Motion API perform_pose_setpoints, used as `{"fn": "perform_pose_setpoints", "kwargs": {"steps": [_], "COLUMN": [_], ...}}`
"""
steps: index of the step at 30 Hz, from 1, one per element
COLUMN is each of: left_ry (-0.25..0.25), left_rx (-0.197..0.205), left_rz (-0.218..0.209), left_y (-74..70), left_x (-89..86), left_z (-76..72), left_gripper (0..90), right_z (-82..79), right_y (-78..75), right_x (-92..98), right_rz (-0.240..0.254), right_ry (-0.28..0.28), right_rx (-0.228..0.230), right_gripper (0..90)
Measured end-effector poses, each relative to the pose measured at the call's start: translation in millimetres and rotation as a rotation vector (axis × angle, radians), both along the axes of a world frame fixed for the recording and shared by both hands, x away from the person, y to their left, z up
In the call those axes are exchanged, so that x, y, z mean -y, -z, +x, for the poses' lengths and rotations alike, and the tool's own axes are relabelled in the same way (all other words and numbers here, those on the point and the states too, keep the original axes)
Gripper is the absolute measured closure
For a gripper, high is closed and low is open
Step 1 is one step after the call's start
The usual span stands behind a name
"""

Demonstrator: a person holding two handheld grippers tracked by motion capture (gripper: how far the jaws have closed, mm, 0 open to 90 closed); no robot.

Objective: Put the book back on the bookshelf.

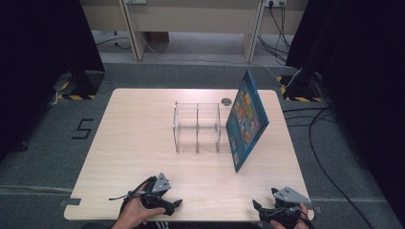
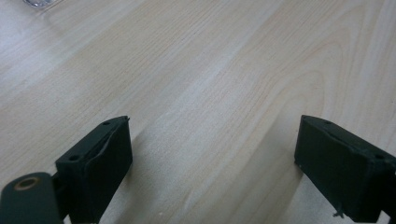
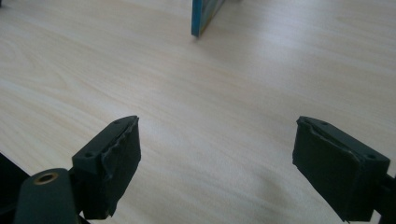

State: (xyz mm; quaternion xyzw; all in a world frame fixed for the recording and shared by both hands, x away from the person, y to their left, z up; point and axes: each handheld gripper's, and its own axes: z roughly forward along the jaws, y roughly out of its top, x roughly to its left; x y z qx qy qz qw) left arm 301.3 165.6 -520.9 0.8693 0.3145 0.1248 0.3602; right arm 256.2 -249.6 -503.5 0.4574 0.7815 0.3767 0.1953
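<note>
Both tools sit at the near edge of the table, each held in a hand, and neither has anything in it. The left tool has its jaws spread wide over bare wood, as the left gripper view makes plain. The right tool is spread just as wide, with nothing between its jaws in its own view.

The book, blue with a bright picture cover, stands tilted on its lower edge, leaning against the right end of the clear rack. The rack is a see-through divider with slots, standing near the middle of the table. A small dark round thing lies just behind the rack's far right corner; what it is I cannot tell.

My reading is that the work is at its start or at a rest between moves: the book is propped beside the rack, not in a slot, and both hands are well short of it. The next move probably calls for the right tool to travel forward to the book, being the nearer one, and close on its near edge, while the left steadies the rack or the book's other side.

The high view gives the whole layout: rack, book and both hands together. The right gripper view adds a close look at the book's lower near corner resting on the wood ahead of the jaws. The left gripper view catches a sliver of the rack at its top left corner.
</note>
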Motion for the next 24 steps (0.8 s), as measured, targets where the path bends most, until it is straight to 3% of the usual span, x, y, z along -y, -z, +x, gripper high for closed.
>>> {"fn": "perform_pose_setpoints", "kwargs": {"steps": [14,24], "left_ry": [0.023,0.025], "left_rx": [-0.003,-0.005], "left_rz": [0.008,0.007], "left_y": [0.8,1.3], "left_x": [1.2,1.7], "left_z": [-1.0,-1.7], "left_gripper": [5.3,3.6], "right_z": [-0.8,-1.9], "right_y": [11.5,13.5], "right_x": [-1.9,0.7], "right_rz": [-0.111,-0.108], "right_ry": [0.005,-0.024], "right_rx": [-0.096,-0.08], "right_gripper": [14.8,12.8]}}
